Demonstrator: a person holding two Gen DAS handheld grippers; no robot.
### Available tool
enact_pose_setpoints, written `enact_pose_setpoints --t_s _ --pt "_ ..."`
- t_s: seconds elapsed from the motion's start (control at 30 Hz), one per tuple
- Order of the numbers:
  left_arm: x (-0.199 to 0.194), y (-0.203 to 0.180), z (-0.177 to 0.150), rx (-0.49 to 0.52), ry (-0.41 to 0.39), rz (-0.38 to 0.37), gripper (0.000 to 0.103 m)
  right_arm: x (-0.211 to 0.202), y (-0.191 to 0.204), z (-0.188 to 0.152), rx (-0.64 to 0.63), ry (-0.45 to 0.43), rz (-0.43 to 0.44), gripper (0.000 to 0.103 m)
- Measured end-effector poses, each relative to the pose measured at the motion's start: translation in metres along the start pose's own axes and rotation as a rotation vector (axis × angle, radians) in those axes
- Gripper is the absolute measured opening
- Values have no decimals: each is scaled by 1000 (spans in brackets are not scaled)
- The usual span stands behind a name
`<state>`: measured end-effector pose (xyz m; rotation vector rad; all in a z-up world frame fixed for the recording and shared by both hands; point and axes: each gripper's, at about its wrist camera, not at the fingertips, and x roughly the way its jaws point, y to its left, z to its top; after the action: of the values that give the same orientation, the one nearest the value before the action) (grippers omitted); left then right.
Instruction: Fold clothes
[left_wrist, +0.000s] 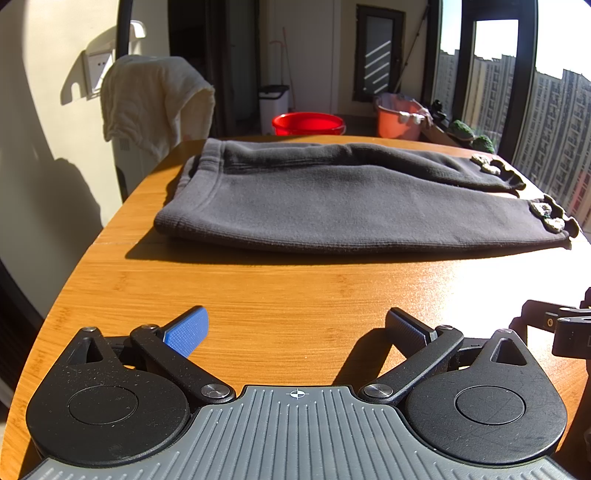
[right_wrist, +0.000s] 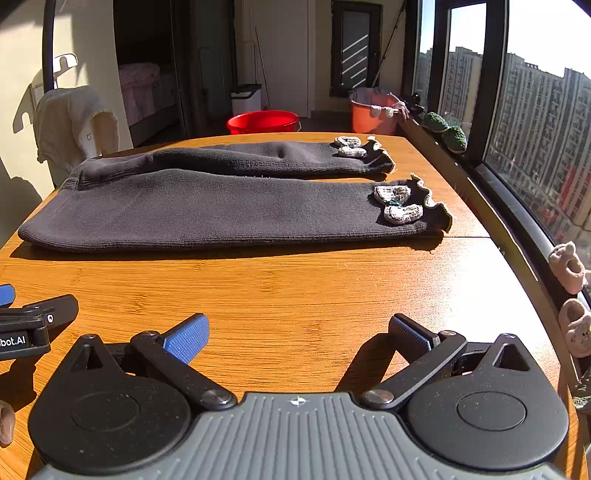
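A pair of dark grey knit trousers (left_wrist: 332, 199) (right_wrist: 221, 210) lies flat across the far half of the wooden table (left_wrist: 280, 291) (right_wrist: 280, 288), waistband to the left, both legs running right. Frilled cuffs with pale crochet bows (right_wrist: 397, 205) end the legs. My left gripper (left_wrist: 295, 325) hovers open over bare wood well short of the trousers, nothing between its blue pads. My right gripper (right_wrist: 297, 330) is likewise open and empty, facing the cuff end. Each gripper's side shows at the edge of the other's view.
A cream towel (left_wrist: 155, 99) hangs over a white appliance beyond the table's left corner. A red basin (left_wrist: 308, 123) and an orange bucket (left_wrist: 397, 118) stand on the floor behind. Small knit shoes (right_wrist: 570, 295) line the window sill on the right.
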<state>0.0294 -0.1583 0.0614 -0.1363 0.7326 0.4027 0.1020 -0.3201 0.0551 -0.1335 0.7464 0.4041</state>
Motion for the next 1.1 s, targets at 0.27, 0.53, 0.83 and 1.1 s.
enact_pose_setpoints --t_s 0.27,0.53,0.83,1.1 --pt "0 -2 0 0 -1 0 103 0 0 0 0 0 0 103" --pt "-1 -3 -1 -1 -2 0 103 0 1 0 0 0 0 103" --pt "-1 -5 -1 -1 -4 1 103 0 0 0 0 0 0 103" --pt "-1 -6 -2 -2 -5 1 103 0 1 0 0 0 0 103"
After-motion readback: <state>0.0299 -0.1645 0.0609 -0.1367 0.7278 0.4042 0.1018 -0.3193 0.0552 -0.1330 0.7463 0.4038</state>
